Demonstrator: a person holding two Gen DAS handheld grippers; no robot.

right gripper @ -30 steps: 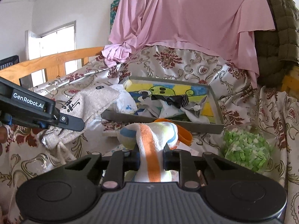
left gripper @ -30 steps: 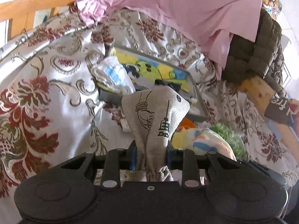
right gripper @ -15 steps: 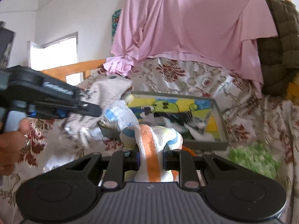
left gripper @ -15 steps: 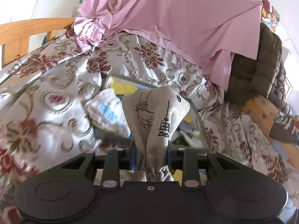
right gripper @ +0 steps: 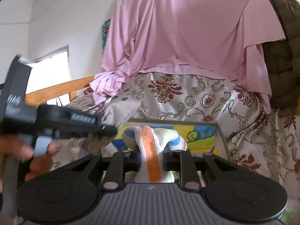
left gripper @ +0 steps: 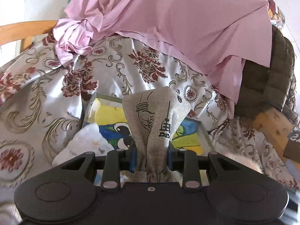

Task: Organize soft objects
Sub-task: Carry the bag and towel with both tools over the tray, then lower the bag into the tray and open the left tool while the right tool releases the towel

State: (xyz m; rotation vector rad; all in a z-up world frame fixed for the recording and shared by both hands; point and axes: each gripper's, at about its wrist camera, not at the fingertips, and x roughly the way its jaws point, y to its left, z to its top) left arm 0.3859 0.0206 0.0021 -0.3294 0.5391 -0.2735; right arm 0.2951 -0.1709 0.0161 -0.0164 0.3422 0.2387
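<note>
A big flowery bedcover [left gripper: 116, 71] is spread over everything, with a pink sheet [left gripper: 168, 18] hanging over its back part. On the cover sits a tray [right gripper: 222, 140] with a bright cartoon picture inside. It looks like the place where the soft things go, because some white cloth [left gripper: 88, 140] already lies at its edge.

The left gripper [left gripper: 151, 154] has its jaws squeezed on the neck of a grey drawstring bag [left gripper: 155, 120], so the bag stands up in front of the tray.

The right gripper [right gripper: 151, 161] has its jaws squeezed on a rolled striped towel [right gripper: 153, 140], held up near the tray too. I think both will be dropped in there next.
</note>
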